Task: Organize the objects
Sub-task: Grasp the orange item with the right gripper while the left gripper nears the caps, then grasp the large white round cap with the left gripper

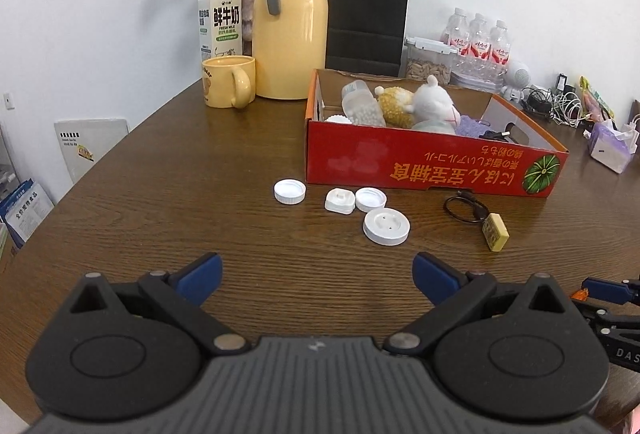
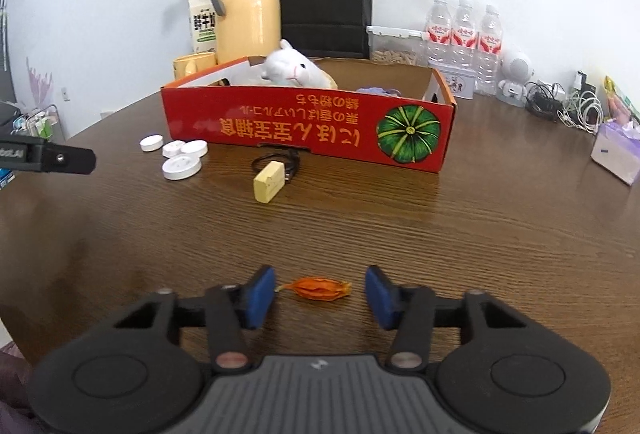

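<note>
Your right claw (image 2: 320, 292) is spread wide just above the counter (image 2: 480, 226), and a small orange dried pod (image 2: 318, 289) lies between its blue pads (image 2: 260, 292); its stem tip looks to be touching the left pad, though the fisheye makes that hard to judge, and the right pad stands clear of it. Your left claw (image 1: 318, 274) is also released, wide apart and holding nothing, with bare wood between its pads. Ahead of it sit four white caps (image 1: 386, 226) in a loose cluster, and just to their right a yellow block (image 1: 495, 232) touching a coiled black cable (image 1: 464, 208). Behind these stands the red box (image 1: 432, 170), open-topped, holding a white plush (image 1: 434, 108), a tan plush (image 1: 396, 106) and a clear bottle (image 1: 362, 108) lying on its side. A yellow thermos (image 1: 290, 30) and a yellow mug (image 1: 228, 82) stand to the left of the box.
</note>
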Tool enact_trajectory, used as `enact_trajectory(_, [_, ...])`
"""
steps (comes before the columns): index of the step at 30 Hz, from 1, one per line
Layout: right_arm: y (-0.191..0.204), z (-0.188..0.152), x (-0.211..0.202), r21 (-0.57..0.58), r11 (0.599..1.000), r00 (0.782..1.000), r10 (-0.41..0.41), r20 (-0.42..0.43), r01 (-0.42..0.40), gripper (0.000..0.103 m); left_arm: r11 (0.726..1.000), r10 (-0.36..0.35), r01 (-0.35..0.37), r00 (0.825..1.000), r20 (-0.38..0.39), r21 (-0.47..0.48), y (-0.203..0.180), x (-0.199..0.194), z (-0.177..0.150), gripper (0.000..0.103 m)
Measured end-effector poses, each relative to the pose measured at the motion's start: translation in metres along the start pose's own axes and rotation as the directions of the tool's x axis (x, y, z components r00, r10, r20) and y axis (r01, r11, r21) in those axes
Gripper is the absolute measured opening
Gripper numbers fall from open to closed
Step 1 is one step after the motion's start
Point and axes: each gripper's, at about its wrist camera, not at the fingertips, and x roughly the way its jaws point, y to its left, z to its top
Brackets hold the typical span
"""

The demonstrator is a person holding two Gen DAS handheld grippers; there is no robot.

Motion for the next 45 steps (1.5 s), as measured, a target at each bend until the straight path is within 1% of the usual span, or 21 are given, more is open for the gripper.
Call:
enact_trajectory(8, [-0.002, 0.001, 0.001, 0.018, 1.000, 1.000, 0.019, 0.017, -0.019, 0.040, 1.000, 0.009, -0.008, 1.000, -0.025, 0.002, -0.003, 0.022, 0.007, 0.103])
enact_trajectory(14, [-0.005, 0.011, 0.002, 0.022, 1.000, 0.998, 0.012, 0.055, -0.014, 0.040, 1.000, 0.023, -0.021, 0.996, -0.084, 0.021, -0.020, 0.055, 0.017, 0.103])
enact_trajectory(19, [-0.010, 0.019, 0.005, 0.027, 1.000, 0.997, 0.004, 0.073, -0.006, 0.040, 0.999, 0.014, -0.009, 0.995, -0.096, 0.050, -0.037, 0.075, 0.025, 0.103])
enact_trajectory(25, [-0.013, 0.027, 0.010, 0.029, 1.000, 0.996, -0.003, 0.086, 0.001, 0.040, 0.998, 0.042, -0.035, 0.991, -0.130, 0.056, -0.048, 0.097, 0.026, 0.103])
enact_trajectory(27, [-0.013, 0.028, 0.011, 0.029, 1.000, 0.996, -0.003, 0.088, 0.000, 0.040, 0.998, 0.037, -0.029, 0.989, -0.145, 0.057, -0.050, 0.101, 0.025, 0.098])
enact_trajectory(28, [-0.014, 0.029, 0.012, 0.029, 1.000, 0.996, -0.002, 0.089, -0.001, 0.040, 0.998, 0.028, -0.020, 0.989, -0.143, 0.057, -0.050, 0.102, 0.025, 0.093])
enact_trajectory(29, [-0.014, 0.030, 0.013, 0.029, 1.000, 0.996, -0.002, 0.089, -0.001, 0.040, 0.998, 0.022, -0.014, 0.991, -0.134, 0.060, -0.051, 0.100, 0.024, 0.086])
enact_trajectory(31, [-0.014, 0.031, 0.016, 0.031, 1.000, 0.996, 0.001, 0.088, -0.003, 0.040, 0.998, 0.011, -0.002, 0.992, -0.123, 0.069, -0.053, 0.098, 0.023, 0.078])
enact_trajectory(32, [-0.014, 0.031, 0.017, 0.032, 0.999, 0.996, 0.002, 0.087, -0.005, 0.040, 0.998, 0.004, 0.004, 0.993, -0.118, 0.068, -0.054, 0.097, 0.022, 0.072])
enact_trajectory(33, [-0.014, 0.031, 0.018, 0.032, 0.999, 0.996, 0.004, 0.086, -0.006, 0.040, 0.997, -0.001, 0.009, 0.994, -0.110, 0.070, -0.055, 0.095, 0.022, 0.067])
enact_trajectory(35, [-0.012, 0.030, 0.018, 0.030, 1.000, 0.996, 0.006, 0.085, -0.009, 0.040, 0.997, -0.013, 0.021, 0.995, -0.101, 0.075, -0.057, 0.093, 0.022, 0.045])
enact_trajectory(36, [-0.012, 0.030, 0.019, 0.029, 1.000, 0.996, 0.007, 0.084, -0.009, 0.040, 0.997, -0.020, 0.027, 0.995, -0.098, 0.074, -0.057, 0.091, 0.022, 0.039])
enact_trajectory(42, [-0.012, 0.030, 0.019, 0.030, 1.000, 0.996, 0.007, 0.086, -0.010, 0.040, 0.997, -0.055, 0.060, 0.994, -0.098, 0.052, -0.056, 0.086, 0.021, 0.040])
enact_trajectory(45, [-0.012, 0.032, 0.019, 0.029, 1.000, 0.996, 0.008, 0.093, -0.011, 0.040, 0.996, -0.066, 0.070, 0.995, -0.078, 0.049, -0.055, 0.078, 0.022, 0.040])
